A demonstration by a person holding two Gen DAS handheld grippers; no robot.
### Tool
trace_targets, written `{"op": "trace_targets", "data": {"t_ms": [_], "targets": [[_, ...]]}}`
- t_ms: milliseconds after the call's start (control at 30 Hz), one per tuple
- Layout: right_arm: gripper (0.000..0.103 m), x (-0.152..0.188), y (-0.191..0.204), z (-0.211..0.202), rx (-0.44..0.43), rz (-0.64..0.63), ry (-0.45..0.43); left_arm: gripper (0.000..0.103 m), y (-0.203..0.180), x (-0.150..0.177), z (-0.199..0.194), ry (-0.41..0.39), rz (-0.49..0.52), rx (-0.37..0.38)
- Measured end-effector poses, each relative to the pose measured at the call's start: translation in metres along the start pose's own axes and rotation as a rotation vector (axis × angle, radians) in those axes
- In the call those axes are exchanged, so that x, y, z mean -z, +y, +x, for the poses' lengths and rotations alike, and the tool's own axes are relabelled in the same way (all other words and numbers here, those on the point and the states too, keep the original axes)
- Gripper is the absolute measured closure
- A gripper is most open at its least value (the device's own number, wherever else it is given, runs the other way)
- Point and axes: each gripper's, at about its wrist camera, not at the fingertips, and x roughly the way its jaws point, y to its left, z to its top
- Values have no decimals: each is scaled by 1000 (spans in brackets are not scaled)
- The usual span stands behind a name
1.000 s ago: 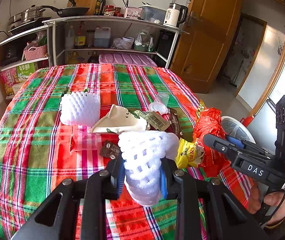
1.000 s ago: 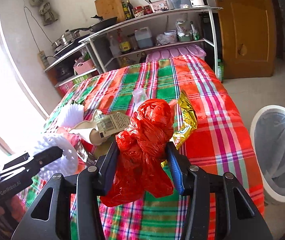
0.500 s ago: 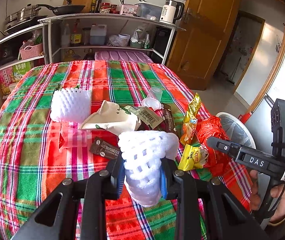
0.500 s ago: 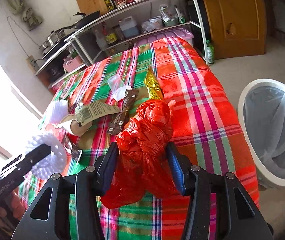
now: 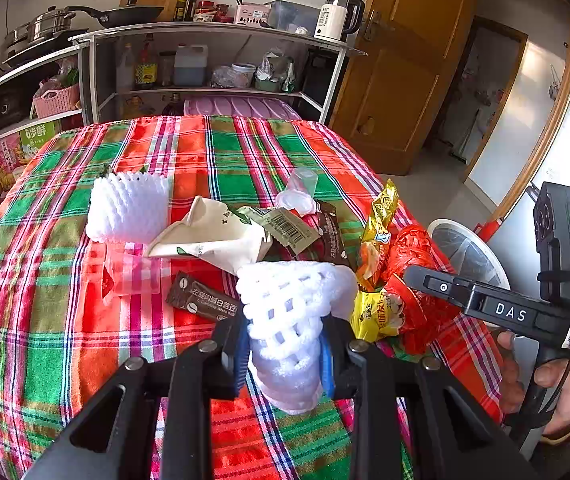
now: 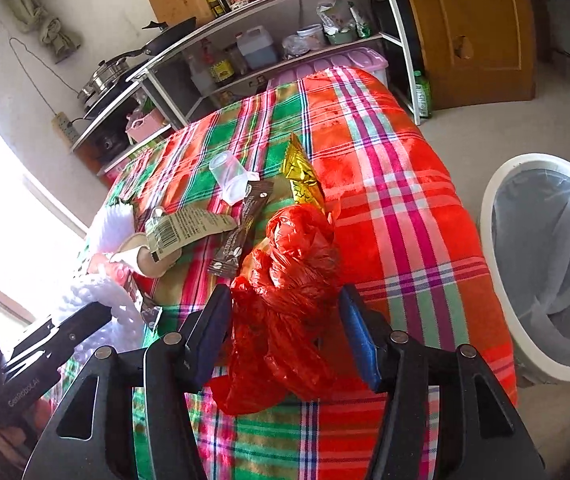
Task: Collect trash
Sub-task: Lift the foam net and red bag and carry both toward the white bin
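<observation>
Lettering "DAS" marks my right hand-held gripper (image 6: pixel 285 332), its jaws opening around the red plastic bag (image 6: pixel 289 280) over the plaid desk (image 6: pixel 405 200). My left hand-held gripper (image 5: pixel 285 352) pinches white foam netting (image 5: pixel 289 308); "GenRobot.AI" marks its side.

Plaid-covered table (image 5: pixel 213 148), cluttered metal shelving (image 5: pixel 221 32), wooden door (image 5: pixel 413 72), bright window (image 6: pixel 1 216).

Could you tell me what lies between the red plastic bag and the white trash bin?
Only bare plaid tablecloth separates the red plastic bag from the white trash bin, shown in the right wrist view.
</observation>
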Motion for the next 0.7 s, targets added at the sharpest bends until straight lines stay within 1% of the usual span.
{"op": "trace_targets", "data": {"t_ms": [67, 167, 300, 400, 433, 500, 700], "targets": [[53, 1, -1, -3, 15, 2, -24, 74, 0, -1, -1, -2, 3, -3], [56, 1, -1, -11, 28, -8, -57, 74, -2, -3, -1, -3, 9, -7], [56, 0, 2, -26, 24, -49, -92, 74, -7, -5, 0, -3, 17, -3], [56, 0, 8, -37, 91, -105, -130, 74, -14, -5, 0, -4, 29, 2], [56, 0, 8, -41, 89, -116, -135, 74, -16, -6, 1, -2, 33, 3], [56, -1, 6, -48, 79, -114, -144, 74, -21, -9, 1, -2, 44, 7], [56, -2, -9, -71, 96, -85, -190, 74, -47, -23, 4, -12, 92, 32]]}}
